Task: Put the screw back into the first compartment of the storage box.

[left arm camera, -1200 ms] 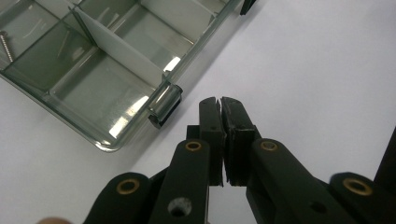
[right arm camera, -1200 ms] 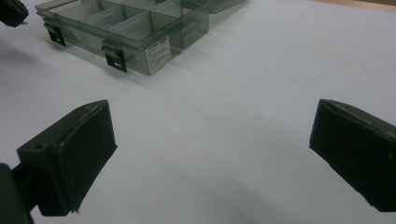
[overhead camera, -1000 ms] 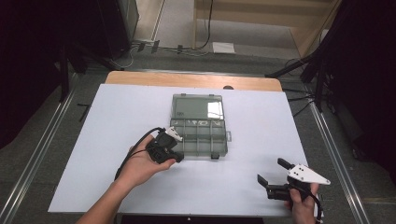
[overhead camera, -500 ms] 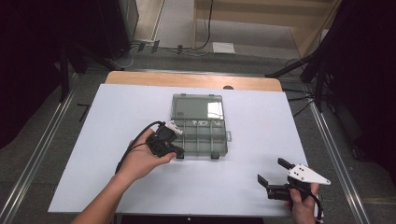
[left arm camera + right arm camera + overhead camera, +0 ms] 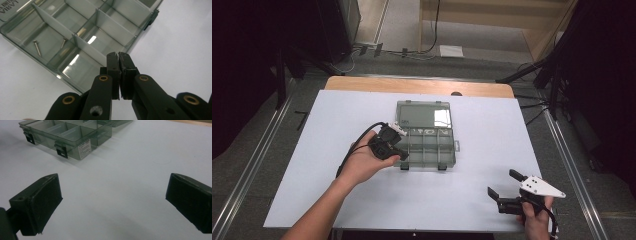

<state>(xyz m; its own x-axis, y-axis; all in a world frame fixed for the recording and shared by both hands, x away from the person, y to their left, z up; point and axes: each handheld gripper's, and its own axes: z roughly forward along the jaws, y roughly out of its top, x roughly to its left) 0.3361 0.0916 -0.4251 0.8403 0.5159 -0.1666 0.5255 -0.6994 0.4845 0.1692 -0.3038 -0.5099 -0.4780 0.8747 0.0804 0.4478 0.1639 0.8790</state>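
A clear plastic organizer box [image 5: 428,146] lies open mid-table, its lid [image 5: 423,113] folded flat behind it. My left gripper [image 5: 401,154] hovers at the box's near left corner, held in a hand. In the left gripper view its jaws [image 5: 118,54] are shut, pads together with nothing between them, above the box's dividers [image 5: 86,46]. Two small screws [image 5: 37,48] lie in one compartment. My right gripper [image 5: 507,186] rests near the table's front right edge, open wide. Its pads [image 5: 42,202] stand far apart over bare white table, the box [image 5: 67,135] well ahead.
The white table sheet [image 5: 337,120] spreads around the box, with a wooden strip [image 5: 417,86] along the far edge. Black stands and cables sit on the floor beyond. Two black latches [image 5: 442,167] hang from the box's front wall.
My left gripper has drifted a little away from the person and upward along the box's left end, jaws still shut. The right gripper has stayed put.
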